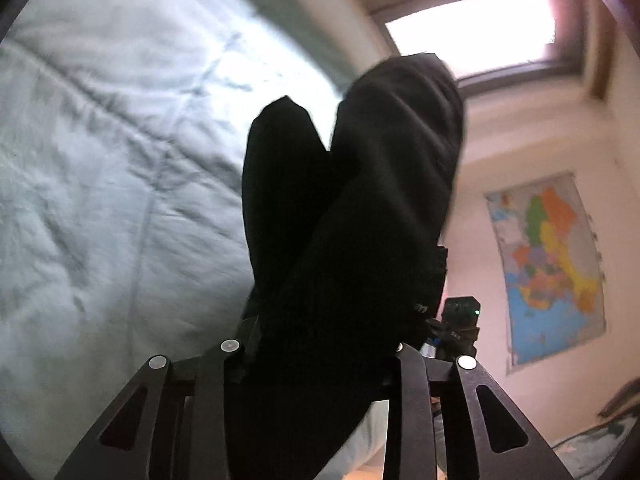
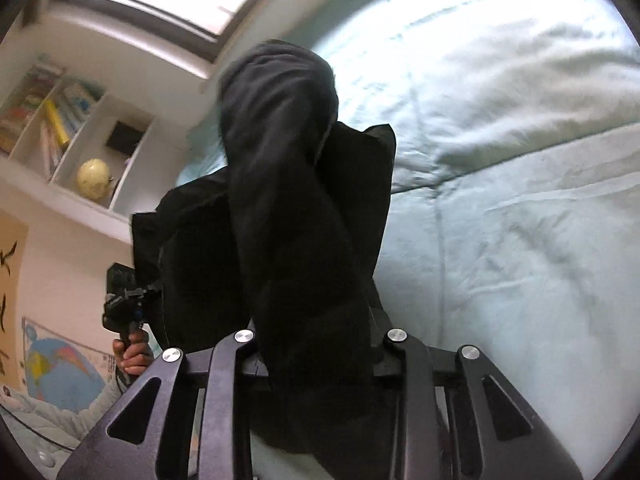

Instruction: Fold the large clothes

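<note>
black garment (image 1: 360,200), thick dark fabric, looks like trousers or a heavy top, can't tell which. it hangs in the air above the bed (image 1: 100,180), bunched into two long lobes that rise up in front of both cameras. no part of it visibly rests flat on the quilt in these views.

left gripper (image 1: 320,364) closed on the cloth, fabric packed between the jaws and spilling down past them. right gripper (image 2: 320,356) same, clamped on a fold of the garment, cloth draped over and below the fingers. in the right wrist view the left gripper's body shows at the left edge with the person's hand (image 2: 134,354) round its handle, near the garment's hanging edge, so both grips sit on the same piece, not far apart.

step in hand, by my read: pick-up / lift, garment raised off the bed by two points before a fold. fold itself not yet laid; the piece is crumpled, no clean edge seen.

next move likely calls for spreading the two grips apart to pull the cloth taut, then lowering it onto the pale green quilt so it lies flat, or swinging one edge over the other. needs both grips to hold; heavy fabric may slip or stay bunched if the hands stay close.

around: window (image 1: 472,28) above, wall map (image 1: 548,264), shelf (image 2: 72,128) with books and a globe (image 2: 93,179).
</note>
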Tool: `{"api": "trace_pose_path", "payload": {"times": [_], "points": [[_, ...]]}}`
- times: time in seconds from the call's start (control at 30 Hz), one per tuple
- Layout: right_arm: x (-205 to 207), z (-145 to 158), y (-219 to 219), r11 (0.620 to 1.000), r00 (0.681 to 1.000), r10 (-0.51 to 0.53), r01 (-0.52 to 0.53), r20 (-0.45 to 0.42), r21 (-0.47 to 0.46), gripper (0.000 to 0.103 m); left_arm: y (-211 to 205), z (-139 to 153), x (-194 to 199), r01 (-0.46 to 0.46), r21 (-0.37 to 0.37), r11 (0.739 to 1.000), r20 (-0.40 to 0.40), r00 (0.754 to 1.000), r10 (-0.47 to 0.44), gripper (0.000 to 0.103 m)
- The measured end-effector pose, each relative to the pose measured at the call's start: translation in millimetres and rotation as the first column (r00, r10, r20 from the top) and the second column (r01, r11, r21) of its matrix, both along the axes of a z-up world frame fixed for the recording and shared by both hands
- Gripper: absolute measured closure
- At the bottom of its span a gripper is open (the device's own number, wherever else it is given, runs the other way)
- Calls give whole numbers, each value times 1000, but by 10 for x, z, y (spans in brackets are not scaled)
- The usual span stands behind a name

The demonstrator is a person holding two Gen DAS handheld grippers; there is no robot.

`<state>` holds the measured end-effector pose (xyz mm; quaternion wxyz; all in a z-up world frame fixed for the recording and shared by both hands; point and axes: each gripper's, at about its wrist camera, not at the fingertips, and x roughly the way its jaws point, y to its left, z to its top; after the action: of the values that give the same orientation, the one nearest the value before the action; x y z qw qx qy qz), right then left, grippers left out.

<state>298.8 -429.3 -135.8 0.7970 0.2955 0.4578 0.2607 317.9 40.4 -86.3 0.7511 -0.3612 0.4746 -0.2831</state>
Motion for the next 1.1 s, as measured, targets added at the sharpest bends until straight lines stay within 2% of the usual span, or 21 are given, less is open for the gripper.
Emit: {"api": "trace_pose_path", "payload": {"times": [0.17,0.3,0.47,0.7,0.83,0.93,1.03,1.1], "points": [[-548,452,45,1000,998,-26,26,57,-7,70,10,488,-523,28,1,1000,83,996,-28,70],[-1015,690,-43,999,998,-37,37,56,0,70,189,588,-878,46,-15,999,84,995,-45,70],[-1486,659,14,999,999,-33,33,2,-34,70,306,356,-1232,53,-11,999,27,998,-53,70],[-1679,51,139,998,993,-33,27,-113,-58,70,474,-293,-1429,44,10,999,-56,997,-43,70],[-1538,-104,152,997,996,-49,45,-72,-57,70,688,-506,-1451,15,-14,1000,-18,1000,-16,70],[-1414,-153,196,994,998,-54,52,-21,-98,70,812,-632,-1441,15,2,1000,23,1000,-15,70],[-1338,-293,134,989,998,-64,63,-1,-137,67,927,-772,-1411,9,5,1000,29,1000,-10,69],[-1311,-409,67,982,997,-76,78,18,-175,64,1016,-934,-1376,-9,21,1000,24,1000,8,61]]}}
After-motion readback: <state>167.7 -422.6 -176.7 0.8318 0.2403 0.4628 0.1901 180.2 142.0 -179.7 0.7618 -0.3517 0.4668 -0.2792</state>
